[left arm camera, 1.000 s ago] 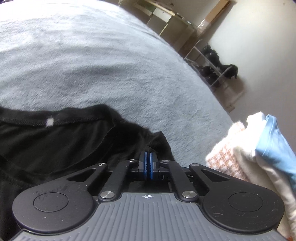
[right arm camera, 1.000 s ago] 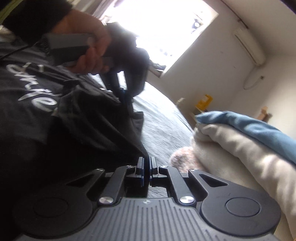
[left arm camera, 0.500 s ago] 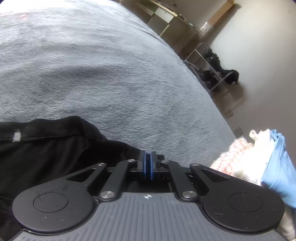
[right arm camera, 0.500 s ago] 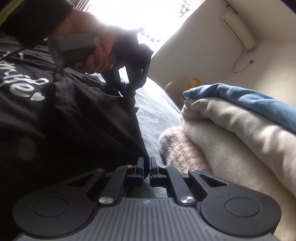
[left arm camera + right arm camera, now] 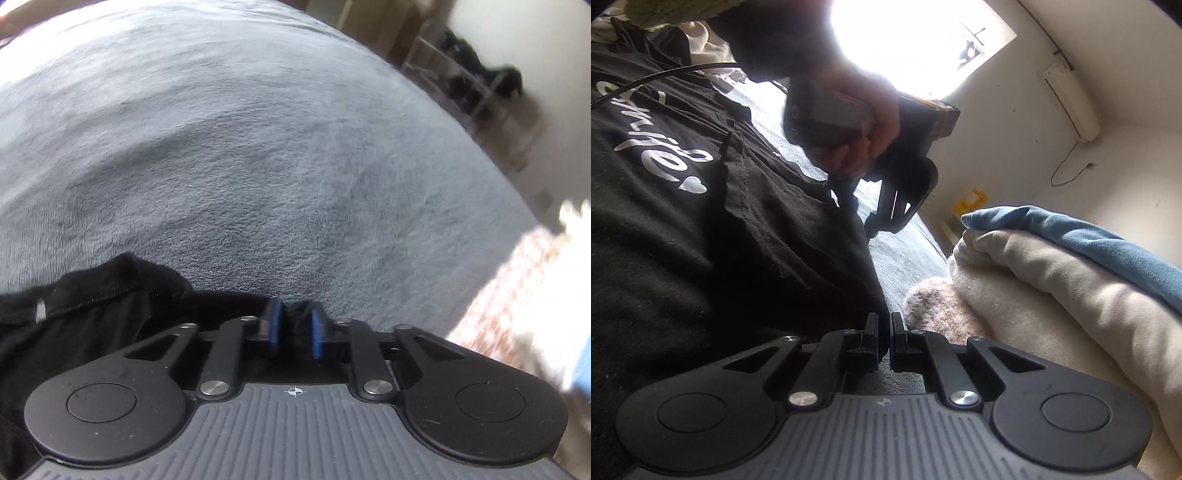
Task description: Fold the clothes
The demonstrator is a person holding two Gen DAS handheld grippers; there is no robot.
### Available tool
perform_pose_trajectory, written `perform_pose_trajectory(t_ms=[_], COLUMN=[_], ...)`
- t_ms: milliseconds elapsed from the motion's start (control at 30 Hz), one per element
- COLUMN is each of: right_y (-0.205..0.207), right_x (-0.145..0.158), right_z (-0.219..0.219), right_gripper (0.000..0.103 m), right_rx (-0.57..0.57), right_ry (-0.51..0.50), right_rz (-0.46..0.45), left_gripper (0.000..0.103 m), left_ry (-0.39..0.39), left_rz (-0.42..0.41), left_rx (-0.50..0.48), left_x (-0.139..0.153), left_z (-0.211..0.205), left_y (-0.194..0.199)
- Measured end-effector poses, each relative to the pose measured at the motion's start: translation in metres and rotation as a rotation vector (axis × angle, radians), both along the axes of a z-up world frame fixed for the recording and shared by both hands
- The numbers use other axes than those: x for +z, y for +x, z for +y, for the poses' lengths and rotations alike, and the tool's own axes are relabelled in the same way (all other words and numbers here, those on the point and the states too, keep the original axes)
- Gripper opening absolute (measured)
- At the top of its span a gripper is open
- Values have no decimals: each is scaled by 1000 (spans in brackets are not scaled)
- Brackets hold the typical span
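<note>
Left wrist view: left claw (image 5: 294, 328) is closing on the black shirt (image 5: 85, 317); right claw (image 5: 882, 332) pinches its hem; folding barely begun, three garments stacked right.

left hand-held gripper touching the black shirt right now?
Touching. The left wrist view shows a bunched bit of the black shirt wedged between the blue pads of the left hand-held gripper, whose jaws are closing on it.

My left gripper (image 5: 294, 326) is closing its jaws, a fold of the black shirt (image 5: 85, 325) bunched between my blue pads (image 5: 275, 325), over the grey blanket (image 5: 258, 155). Blurred folded clothes (image 5: 524, 295) lie right.
</note>
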State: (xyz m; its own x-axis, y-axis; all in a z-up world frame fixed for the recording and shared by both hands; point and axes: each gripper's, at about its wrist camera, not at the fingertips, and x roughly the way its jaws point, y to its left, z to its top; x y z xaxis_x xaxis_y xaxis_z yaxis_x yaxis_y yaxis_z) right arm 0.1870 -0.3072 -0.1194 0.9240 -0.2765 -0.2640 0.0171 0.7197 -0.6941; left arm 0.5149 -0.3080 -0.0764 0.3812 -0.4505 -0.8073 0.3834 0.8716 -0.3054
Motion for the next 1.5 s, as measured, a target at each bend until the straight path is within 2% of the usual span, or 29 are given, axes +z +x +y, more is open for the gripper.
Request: perform_pose_trajectory(t_ms=[100, 333, 400, 467, 533, 600, 767, 833, 933, 1000, 1133, 1233, 1300, 1333, 1500], right_y=[0, 4, 5, 5, 6, 7, 10, 11, 11, 11, 13, 13, 14, 14, 15], right_x=[-1, 0, -2, -3, -4, -4, -5, -5, -6, -6, -6, -6, -6, -6, -4], right_z=[-1, -5, -4, -3, -4, -5, -7, -8, -7, -7, -6, -6, -7, -8, -10], right_gripper=[5, 4, 4, 4, 4, 4, 4, 4, 4, 4, 4, 4, 5, 5, 5], right_rx=[0, -41, -45, -47, -47, -48, -48, -48, -48, -48, -47, -47, -45, -44, -37], right_ry=[5, 40, 39, 32, 31, 34, 33, 34, 33, 32, 21, 26, 35, 43, 65], right_rz=[7, 41, 53, 59, 62, 67, 64, 63, 61, 60, 56, 58, 61, 64, 68], left_gripper=[5, 5, 6, 11, 28, 39, 44, 48, 49, 49, 49, 48, 49, 49, 50], left_ry=[-102, -169, -190, -226, -273, -297, -325, -271, -115, -45, -4, 67, 129, 133, 107], left_rz=[-7, 2, -21, -21, -7, -30, -148, -218, -294, -311, -272, -243, -280, -317, -336], left_rx=[89, 163, 173, 177, 187, 209, 256, 217, 109, 25, -101, -135, -147, -159, -103], left_x=[9, -19, -26, -28, -23, -14, 32, 53, 70, 68, 36, 0, -19, -20, 5], left_z=[15, 6, 2, 5, 9, 17, 54, 70, 85, 92, 94, 92, 93, 96, 113], left_y=[2, 13, 15, 18, 19, 19, 2, -16, -56, -86, -127, -140, -148, -152, -166])
